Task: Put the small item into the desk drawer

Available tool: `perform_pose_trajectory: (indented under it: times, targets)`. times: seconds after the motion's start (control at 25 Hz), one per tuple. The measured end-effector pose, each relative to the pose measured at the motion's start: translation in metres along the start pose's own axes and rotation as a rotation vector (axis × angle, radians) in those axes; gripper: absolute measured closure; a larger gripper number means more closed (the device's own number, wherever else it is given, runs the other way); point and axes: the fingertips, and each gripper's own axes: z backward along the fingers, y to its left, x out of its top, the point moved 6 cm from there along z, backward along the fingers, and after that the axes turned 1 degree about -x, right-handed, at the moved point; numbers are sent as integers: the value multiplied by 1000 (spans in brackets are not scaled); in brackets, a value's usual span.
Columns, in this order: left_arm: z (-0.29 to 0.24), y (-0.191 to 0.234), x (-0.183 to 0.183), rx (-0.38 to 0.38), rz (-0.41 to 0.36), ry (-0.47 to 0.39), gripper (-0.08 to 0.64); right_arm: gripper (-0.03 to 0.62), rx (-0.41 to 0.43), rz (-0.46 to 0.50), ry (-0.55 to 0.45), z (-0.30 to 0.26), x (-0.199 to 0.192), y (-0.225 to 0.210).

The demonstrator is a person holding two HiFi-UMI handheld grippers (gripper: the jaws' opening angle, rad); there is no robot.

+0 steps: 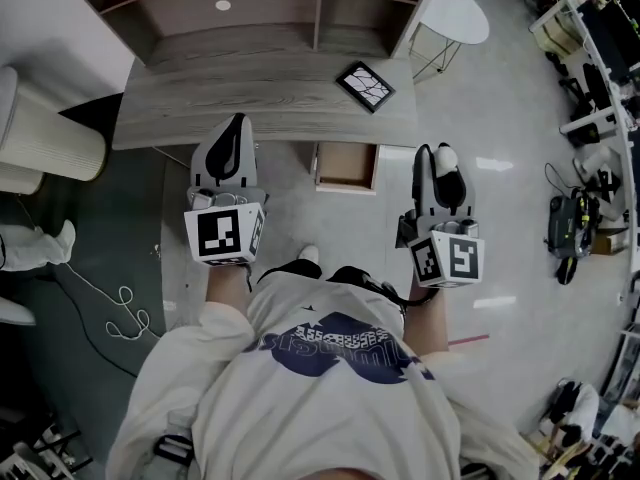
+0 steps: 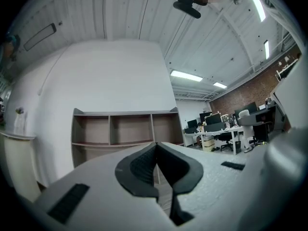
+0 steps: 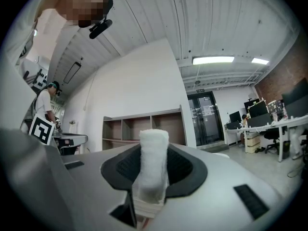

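Observation:
A grey wooden desk [image 1: 250, 103] with a shelf unit [image 1: 250, 13] stands ahead. Its small drawer [image 1: 346, 166] is pulled out at the front edge and shows a bare brown bottom. My right gripper [image 1: 445, 160] is shut on a small white roll [image 1: 446, 157], right of the drawer and short of the desk. In the right gripper view the white roll [image 3: 153, 165] stands upright between the dark pads. My left gripper [image 1: 236, 128] is shut with nothing in it, its tip at the desk's front edge, left of the drawer. In the left gripper view the pads [image 2: 144, 165] meet.
A black-framed tablet [image 1: 364, 85] lies on the desk's right end. A white round side table [image 1: 452, 13] stands right of the desk. A cream cylinder [image 1: 50, 138] stands to the left. A white cable [image 1: 115, 303] trails on the floor. Office desks and chairs [image 2: 231, 129] fill the far right.

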Motion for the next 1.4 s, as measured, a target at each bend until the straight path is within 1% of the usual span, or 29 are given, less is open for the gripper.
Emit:
perform_pose_trajectory:
  times: [0.2, 0.4, 0.64, 0.76, 1.0, 1.2, 1.4]
  targets:
    - [-6, 3, -7, -3, 14, 13, 551, 469, -3, 5, 25, -8, -4, -2]
    - [-13, -2, -11, 16, 19, 24, 552, 469, 25, 7, 55, -18, -11, -12]
    - [-13, -18, -16, 38, 6, 74, 551, 469, 66, -5, 90, -23, -21, -29]
    - [-13, -28, -21, 47, 14, 95, 551, 469, 80, -13, 115, -25, -30, -37]
    - [-15, -53, -40, 36, 9, 161, 551, 469, 117, -20, 176, -31, -59, -53]
    - [-14, -64, -58, 45, 20, 203, 551, 469, 147, -4, 230, -41, -90, -60]
    - [-17, -75, -81, 39, 19, 256, 551, 469, 197, 29, 301, -53, -129, -63]
